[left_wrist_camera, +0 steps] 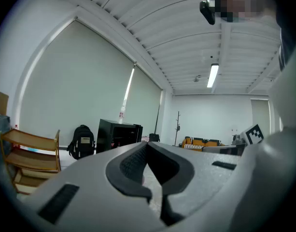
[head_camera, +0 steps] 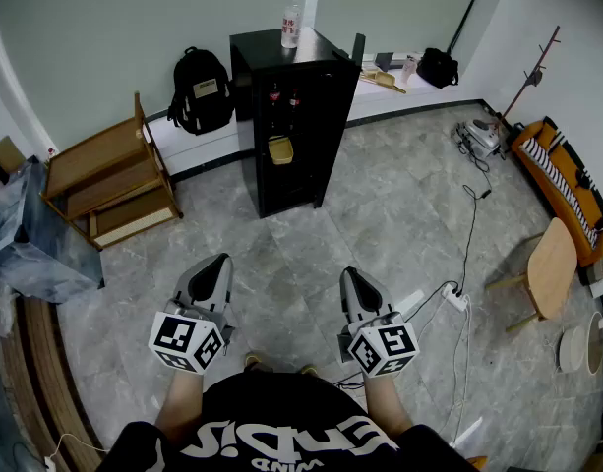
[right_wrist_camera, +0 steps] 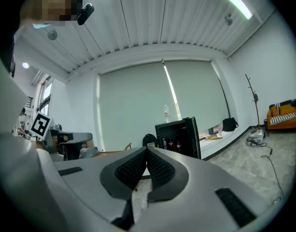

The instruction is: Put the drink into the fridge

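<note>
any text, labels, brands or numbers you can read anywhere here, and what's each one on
Nothing can be read for certain.
Shirt: large white lettering, upside down and cut off at the frame edge, not readable.
Bottle on the fridge: red label, too small to read.
Backpack: pale patch, too small to read.
Marker cubes: black-and-white square patterns, no letters.

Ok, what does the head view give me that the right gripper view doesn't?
Only the head view: the left gripper and right gripper seen from above, the wooden chair and the power strip on the floor. Only the right gripper view: the ceiling light, and its own jaws pressed together with nothing between them. Both: the black fridge, the bottle on top of it and the backpack.
</note>
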A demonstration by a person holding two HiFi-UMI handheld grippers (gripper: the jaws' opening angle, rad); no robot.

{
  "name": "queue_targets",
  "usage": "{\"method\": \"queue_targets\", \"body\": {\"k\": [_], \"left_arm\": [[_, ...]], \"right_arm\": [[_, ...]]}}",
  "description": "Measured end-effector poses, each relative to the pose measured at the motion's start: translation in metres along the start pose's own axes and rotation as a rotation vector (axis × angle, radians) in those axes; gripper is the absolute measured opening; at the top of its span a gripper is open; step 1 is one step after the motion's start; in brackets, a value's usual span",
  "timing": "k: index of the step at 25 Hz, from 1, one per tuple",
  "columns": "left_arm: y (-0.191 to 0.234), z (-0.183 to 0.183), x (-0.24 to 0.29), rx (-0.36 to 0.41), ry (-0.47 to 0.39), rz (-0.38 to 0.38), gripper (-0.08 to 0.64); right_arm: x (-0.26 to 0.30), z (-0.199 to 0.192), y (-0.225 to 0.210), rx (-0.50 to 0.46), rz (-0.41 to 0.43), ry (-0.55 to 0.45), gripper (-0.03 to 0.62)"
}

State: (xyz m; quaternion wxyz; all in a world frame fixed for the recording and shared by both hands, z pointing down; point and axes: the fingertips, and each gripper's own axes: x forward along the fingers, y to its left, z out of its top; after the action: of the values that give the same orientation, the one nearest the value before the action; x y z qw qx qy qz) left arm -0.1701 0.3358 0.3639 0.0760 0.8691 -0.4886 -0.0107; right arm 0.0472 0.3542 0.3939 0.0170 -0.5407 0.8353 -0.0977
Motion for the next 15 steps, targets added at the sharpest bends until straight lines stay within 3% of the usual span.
{"method": "queue_targets", "body": {"k": [15], "left_arm": [[0.034,-0.001,0.005,0.006,0.0,-0.013,0.002]], "right_arm": [[0.024,-0.004,0.014,0.025,-0.064,-0.023,0.021]]}}
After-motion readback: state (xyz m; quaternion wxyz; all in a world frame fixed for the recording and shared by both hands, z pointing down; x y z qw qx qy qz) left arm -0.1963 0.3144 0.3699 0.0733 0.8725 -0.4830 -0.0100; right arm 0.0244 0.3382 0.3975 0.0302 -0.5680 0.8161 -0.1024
